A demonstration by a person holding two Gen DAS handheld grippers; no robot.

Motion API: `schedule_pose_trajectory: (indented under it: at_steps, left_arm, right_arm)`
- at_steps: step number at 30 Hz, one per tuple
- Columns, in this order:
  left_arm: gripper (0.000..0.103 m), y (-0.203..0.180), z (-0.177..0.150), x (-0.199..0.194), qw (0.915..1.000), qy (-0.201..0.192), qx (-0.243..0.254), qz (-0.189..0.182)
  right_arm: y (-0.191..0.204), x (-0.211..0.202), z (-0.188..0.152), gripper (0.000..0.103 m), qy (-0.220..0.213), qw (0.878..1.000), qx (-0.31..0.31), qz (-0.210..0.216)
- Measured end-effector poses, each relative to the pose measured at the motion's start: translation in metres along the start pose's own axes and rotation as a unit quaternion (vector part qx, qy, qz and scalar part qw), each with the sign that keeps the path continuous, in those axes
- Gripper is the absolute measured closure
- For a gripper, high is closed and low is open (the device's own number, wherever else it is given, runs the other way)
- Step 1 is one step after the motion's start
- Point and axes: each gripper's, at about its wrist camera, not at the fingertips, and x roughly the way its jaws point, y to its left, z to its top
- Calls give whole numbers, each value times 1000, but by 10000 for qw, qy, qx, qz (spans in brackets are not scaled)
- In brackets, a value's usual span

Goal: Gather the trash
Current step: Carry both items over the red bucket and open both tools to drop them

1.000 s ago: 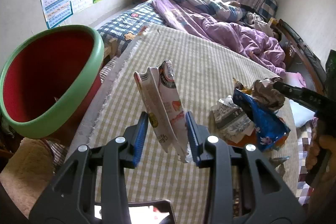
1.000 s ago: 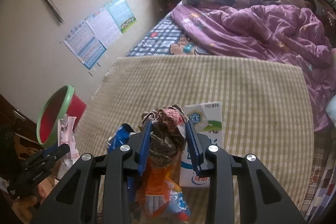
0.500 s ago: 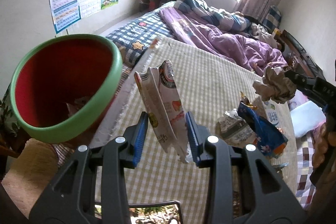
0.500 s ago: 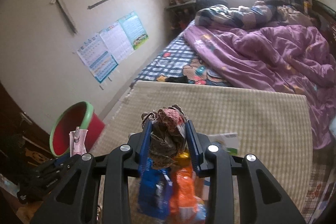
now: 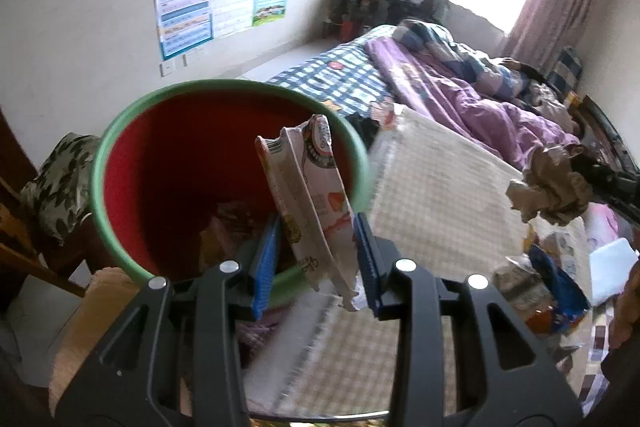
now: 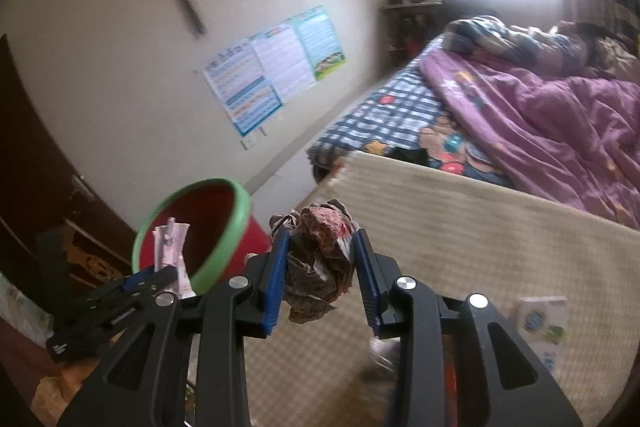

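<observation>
My left gripper (image 5: 316, 259) is shut on a flattened pink-and-white wrapper (image 5: 312, 195) and holds it upright over the mouth of the red bin with a green rim (image 5: 120, 131); trash lies at the bin's bottom. My right gripper (image 6: 320, 279) is shut on a crumpled brown paper wad (image 6: 316, 255), held in the air to the right of the bin (image 6: 224, 227). The wad (image 5: 548, 187) and the left gripper with its wrapper (image 6: 172, 251) each show in the other view.
Blue and orange snack bags (image 5: 556, 291) and a white carton (image 6: 540, 323) lie on the checked mat (image 6: 480, 247). A bed with a purple quilt (image 6: 560, 115) is behind. A patterned cushion (image 5: 60, 187) and wooden furniture stand left of the bin.
Both grippers have swung left toward the bin. The left wrapper has gone from over the mat to over the bin's mouth. The right gripper has lifted its wad away from the snack bags.
</observation>
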Motion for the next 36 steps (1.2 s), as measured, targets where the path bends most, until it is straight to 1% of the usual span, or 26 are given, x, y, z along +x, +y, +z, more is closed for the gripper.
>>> schedule_pose_trajectory:
  at_steps: [4,8,11,14,21,24,29,30,33,35,36]
  left_arm:
    - [67,13,6,3,9999,-24,-68,88]
    - [67,24,13,-1,9998,-91,-149,92]
    - [67,32,20,-4,9995,-172,-274,28]
    - [67,34,26,0,9995,-180,-251,99]
    - [67,35,24,17,9993,21,-229,300]
    - [67,37,21,22,9989,106,-242,379]
    - [65,44,20,26,9979,159,-269,575]
    - [61,45,20,26,9975,156,-264,632]
    - [44,47,19,23,9963,102,-270,806]
    - [42,47,20,20,9957,49,-299,872]
    - [35,47,20,19,9953,41,-313,919]
  right_arm:
    - [24,19,10,71,72,9996,-93,263]
    - [46,34,13,71,138,9986,-196,470]
    - [59,40,16,71,137,9978,-284,578]
    - [66,44,18,71,110,9973,-332,639]
    - [79,59,21,70,101,9965,-415,724]
    - [88,74,23,70,179,9957,-454,788]
    - [100,87,24,70,223,9944,-545,881]
    - [104,89,25,69,215,9940,-588,892]
    - [110,93,27,67,188,9935,-653,909]
    - [113,97,28,58,193,9927,-656,995]
    - [113,98,28,52,190,9924,-654,1020]
